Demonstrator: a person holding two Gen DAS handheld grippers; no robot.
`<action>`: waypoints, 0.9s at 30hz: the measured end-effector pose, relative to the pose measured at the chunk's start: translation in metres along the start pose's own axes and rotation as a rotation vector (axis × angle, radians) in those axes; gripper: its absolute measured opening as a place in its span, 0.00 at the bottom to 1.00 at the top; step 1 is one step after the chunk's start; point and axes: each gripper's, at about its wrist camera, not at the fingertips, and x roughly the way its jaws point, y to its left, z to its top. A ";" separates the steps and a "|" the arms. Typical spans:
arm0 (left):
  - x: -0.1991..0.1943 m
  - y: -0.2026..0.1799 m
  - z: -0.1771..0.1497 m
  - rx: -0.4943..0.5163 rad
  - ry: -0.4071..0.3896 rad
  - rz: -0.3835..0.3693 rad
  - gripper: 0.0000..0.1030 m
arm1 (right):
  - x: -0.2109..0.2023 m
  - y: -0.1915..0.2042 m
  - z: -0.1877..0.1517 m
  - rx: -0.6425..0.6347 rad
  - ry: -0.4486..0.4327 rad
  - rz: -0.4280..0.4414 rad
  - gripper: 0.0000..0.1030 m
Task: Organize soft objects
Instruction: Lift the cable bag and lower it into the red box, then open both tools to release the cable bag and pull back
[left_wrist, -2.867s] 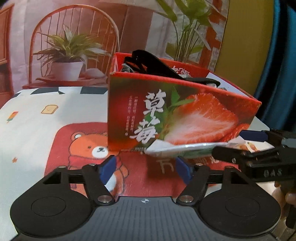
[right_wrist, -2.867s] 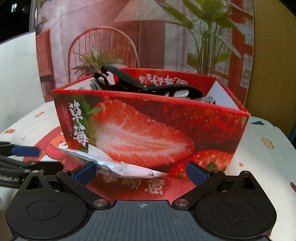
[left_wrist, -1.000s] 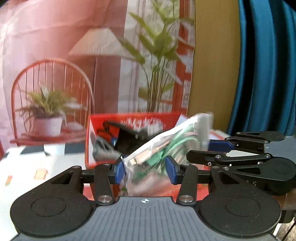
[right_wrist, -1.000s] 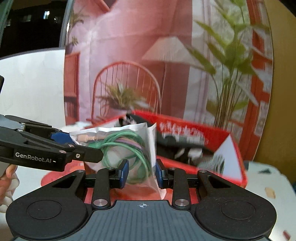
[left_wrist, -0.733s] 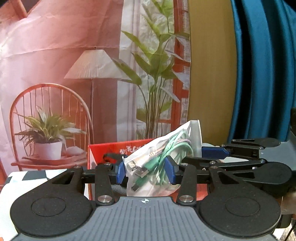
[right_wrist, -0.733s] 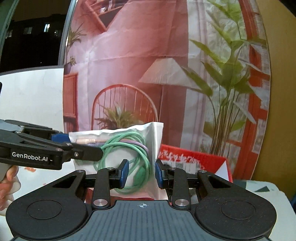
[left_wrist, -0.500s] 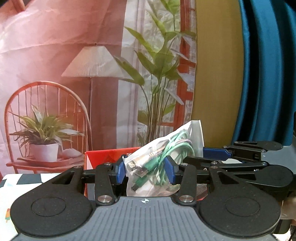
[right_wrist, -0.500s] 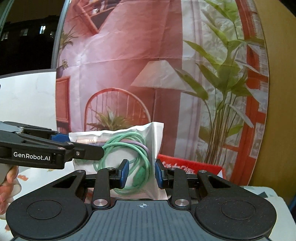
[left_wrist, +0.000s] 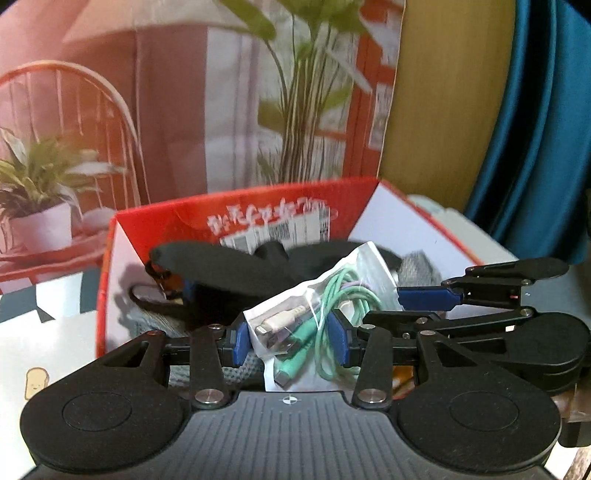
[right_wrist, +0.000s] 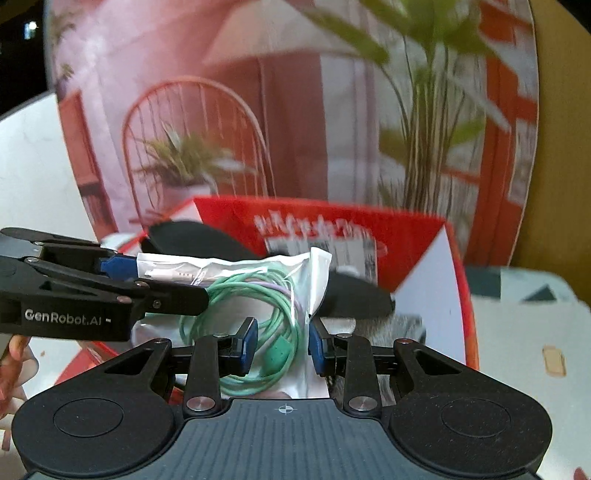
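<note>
Cable pouch (left_wrist: 314, 317) hangs over the open red box (left_wrist: 240, 218), pinched by both grippers so its limp film stays taut: left gripper (left_wrist: 291, 341) jaws clamp its lower part, right gripper (right_wrist: 282, 345) jaws squeeze it from 3 o'clock, likely for lowering inside.

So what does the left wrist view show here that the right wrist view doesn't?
Only the left wrist view shows the cable plugs inside the bag, a blue curtain on the right, and a toast print on the cloth. Only the right wrist view shows the "GenRobot.AI" lettering on the left gripper, and the person's fingers below it. Both show the bag of green cable clamped by both grippers over the red box, which holds black straps, and the plant backdrop.
</note>
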 end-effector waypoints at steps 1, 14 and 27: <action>0.003 0.001 0.000 -0.004 0.014 -0.003 0.45 | 0.003 0.000 -0.002 0.006 0.015 -0.003 0.27; -0.001 0.000 -0.002 0.011 0.026 0.056 0.73 | 0.015 -0.012 -0.003 0.130 0.112 -0.056 0.31; -0.081 0.005 -0.006 -0.018 -0.115 0.177 1.00 | -0.039 0.000 0.011 0.100 0.011 -0.123 0.91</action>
